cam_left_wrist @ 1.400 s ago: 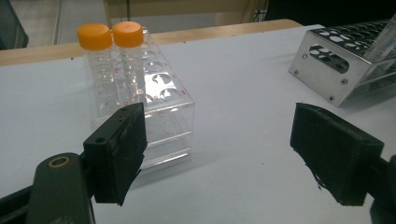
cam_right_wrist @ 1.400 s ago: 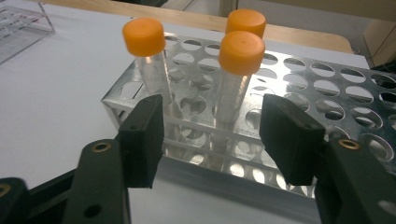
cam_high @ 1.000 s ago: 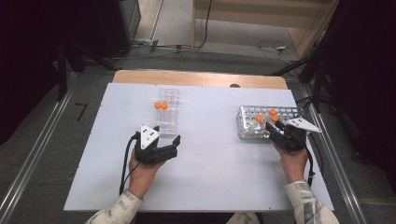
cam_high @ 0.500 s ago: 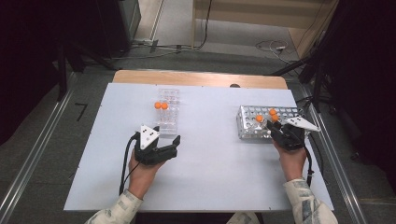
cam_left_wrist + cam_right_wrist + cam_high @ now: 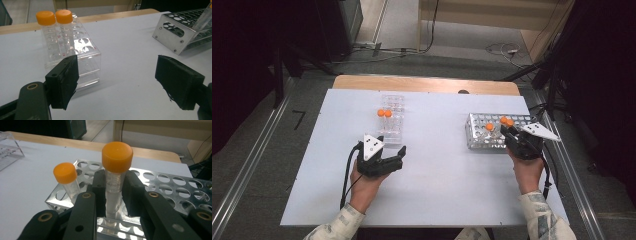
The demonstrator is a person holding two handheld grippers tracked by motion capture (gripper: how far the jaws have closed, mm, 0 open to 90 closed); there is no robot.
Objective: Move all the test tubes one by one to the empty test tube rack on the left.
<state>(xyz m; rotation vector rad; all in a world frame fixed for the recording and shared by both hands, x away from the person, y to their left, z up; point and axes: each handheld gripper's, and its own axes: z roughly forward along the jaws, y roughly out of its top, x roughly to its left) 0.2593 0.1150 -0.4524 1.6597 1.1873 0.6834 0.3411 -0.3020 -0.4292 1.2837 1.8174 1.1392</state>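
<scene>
My right tool (image 5: 113, 195) clamped on upright orange-capped tube (image 5: 115, 182) in metal rack (image 5: 175, 185); lift straight up along tube axis. Left tool (image 5: 117, 82) apart.

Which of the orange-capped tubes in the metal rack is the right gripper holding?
The taller-standing tube, clamped between the right gripper fingers. The other tube stands free to its left in the metal rack.

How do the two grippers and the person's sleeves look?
Both the left gripper and the right gripper are black, each topped by a grey three-cornered plate. A black cable trails from the left one. The sleeves are light with a mottled pattern.
</scene>
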